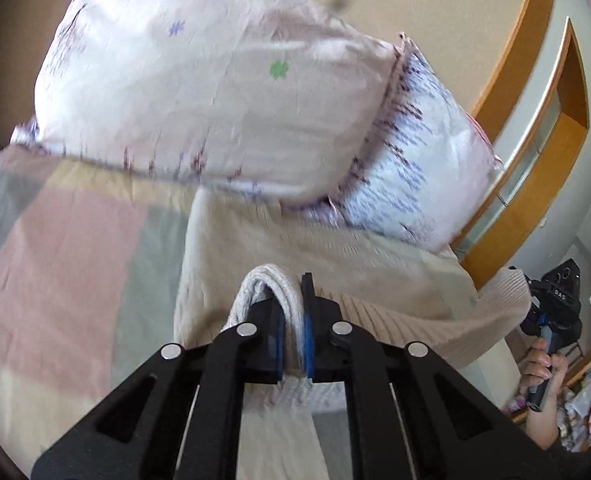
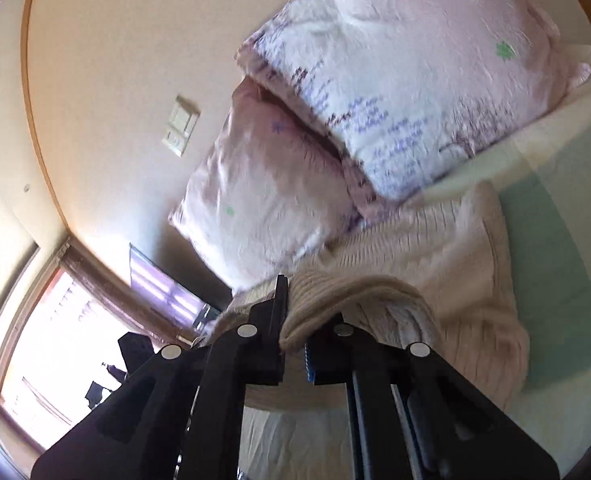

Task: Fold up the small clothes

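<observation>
While the left gripper (image 1: 293,320) and right gripper (image 2: 295,332) each have their jaws clenched on an edge of the cream knit sweater (image 1: 335,248), which lies on the bed (image 1: 63,264) below pillows (image 1: 199,92) at 12 o'clock, folding seems midway.

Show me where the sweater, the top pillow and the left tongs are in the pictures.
sweater (image 1: 335,264): left wrist view, ribbed body lying on the bed.
top pillow (image 1: 199,92): left wrist view, middle of its pink face.
left tongs (image 1: 293,320): left wrist view, between the tips, shut on the sweater's edge.
</observation>
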A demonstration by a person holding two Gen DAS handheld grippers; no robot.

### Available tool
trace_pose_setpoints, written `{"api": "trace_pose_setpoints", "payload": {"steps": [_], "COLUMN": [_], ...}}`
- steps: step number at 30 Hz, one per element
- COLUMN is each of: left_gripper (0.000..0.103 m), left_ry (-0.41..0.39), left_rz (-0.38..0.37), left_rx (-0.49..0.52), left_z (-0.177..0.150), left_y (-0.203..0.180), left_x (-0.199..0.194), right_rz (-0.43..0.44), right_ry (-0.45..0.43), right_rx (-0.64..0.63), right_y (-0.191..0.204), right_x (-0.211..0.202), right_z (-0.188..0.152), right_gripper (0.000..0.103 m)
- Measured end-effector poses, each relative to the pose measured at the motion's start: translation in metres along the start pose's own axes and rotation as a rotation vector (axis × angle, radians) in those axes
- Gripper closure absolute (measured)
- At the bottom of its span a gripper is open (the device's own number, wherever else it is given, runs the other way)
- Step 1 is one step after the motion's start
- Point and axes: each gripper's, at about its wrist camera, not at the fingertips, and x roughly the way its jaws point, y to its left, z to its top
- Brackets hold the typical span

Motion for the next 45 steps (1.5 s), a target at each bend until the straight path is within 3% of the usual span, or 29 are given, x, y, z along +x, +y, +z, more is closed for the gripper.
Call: {"api": "trace_pose_setpoints", "payload": {"steps": [2, 3, 4, 5, 6, 7, 9, 10, 11, 16, 18, 19, 21, 24, 27, 30, 32, 34, 36, 37, 38, 40, 43, 45], "left_gripper": [0.094, 0.087, 0.079, 0.058, 0.044, 0.043, 0.030, 0.027, 0.027, 0.037, 0.042, 0.046, 0.076, 0.084, 0.086, 0.086, 0.086, 0.083, 0.063, 0.049, 0.043, 0.022, 0.013, 0.013], "left_ry": [-0.023, -0.009, 0.025, 0.059, 0.082, 0.091, 0.100, 0.117, 0.156, 0.313, 0.312, 0.312, 0.315, 0.313, 0.244, 0.196, 0.203, 0.258, 0.379, 0.421, 0.427, 0.357, 0.248, 0.299], "left_rz": [0.071, 0.097, 0.144, 0.184, 0.224, 0.237, 0.138, 0.107, 0.079, -0.022, -0.044, -0.049, -0.036, -0.080, -0.189, -0.371, -0.499, -0.650, -0.832, -0.849, -0.836, -0.782, -0.480, -0.289], "left_rx": [-0.003, -0.012, -0.031, -0.056, -0.083, -0.106, -0.133, -0.137, -0.141, -0.257, -0.274, -0.263, -0.301, -0.398, -0.387, -0.322, -0.288, -0.326, -0.417, -0.442, -0.446, -0.396, -0.270, -0.203], "left_z": [0.037, 0.050, 0.060, 0.065, 0.068, 0.068, 0.061, 0.056, 0.049, 0.016, 0.006, 0.003, -0.001, 0.001, 0.021, 0.047, 0.050, 0.039, 0.020, 0.014, 0.011, 0.015, 0.023, 0.014], "left_y": [0.005, 0.011, 0.018, 0.027, 0.036, 0.045, 0.063, 0.069, 0.077, 0.100, 0.098, 0.093, 0.092, 0.091, 0.050, -0.027, -0.088, -0.134, -0.170, -0.179, -0.182, -0.171, -0.133, -0.116], "left_x": [0.047, 0.071, 0.098, 0.115, 0.125, 0.126, 0.112, 0.107, 0.104, 0.116, 0.119, 0.122, 0.128, 0.130, 0.118, 0.126, 0.152, 0.190, 0.230, 0.240, 0.240, 0.223, 0.189, 0.185], "right_rz": [-0.074, -0.128, -0.222, -0.307, -0.378, -0.423, -0.363, -0.366, -0.381, -0.329, -0.326, -0.330, -0.322, -0.289, -0.269, -0.285, -0.301, -0.309, -0.328, -0.327, -0.317, -0.268, -0.245, -0.259], "right_ry": [-0.068, -0.093, -0.098, -0.074, -0.022, 0.036, 0.060, 0.049, 0.031, 0.030, 0.043, 0.051, 0.066, 0.079, 0.061, 0.012, -0.026, -0.047, -0.031, -0.011, 0.015, 0.070, 0.159, 0.225], "right_rx": [0.031, 0.048, 0.071, 0.095, 0.119, 0.155, 0.183, 0.160, 0.133, 0.166, 0.161, 0.155, 0.154, 0.174, 0.176, 0.158, 0.169, 0.185, 0.192, 0.203, 0.221, 0.269, 0.286, 0.284], "right_y": [-0.020, -0.032, -0.048, -0.064, -0.079, -0.092, -0.105, -0.106, -0.106, -0.117, -0.116, -0.116, -0.116, -0.120, -0.123, -0.124, -0.127, -0.132, -0.137, -0.141, -0.146, -0.156, -0.165, -0.169], "right_x": [0.035, 0.054, 0.075, 0.095, 0.110, 0.118, 0.107, 0.098, 0.088, 0.065, 0.066, 0.066, 0.065, 0.058, 0.038, 0.015, 0.006, 0.001, 0.004, 0.006, 0.008, 0.010, 0.023, 0.038], "right_z": [0.027, 0.037, 0.043, 0.049, 0.051, 0.050, 0.041, 0.039, 0.038, 0.042, 0.042, 0.041, 0.038, 0.032, 0.030, 0.036, 0.040, 0.044, 0.049, 0.052, 0.054, 0.058, 0.063, 0.064], "right_gripper": [0.096, 0.095, 0.090, 0.077, 0.071, 0.068, 0.056, 0.039, 0.034, 0.033, 0.033, 0.032, 0.031, 0.031, 0.031, 0.031, 0.031, 0.031, 0.031, 0.026, 0.020, 0.013, 0.010, 0.010]}}
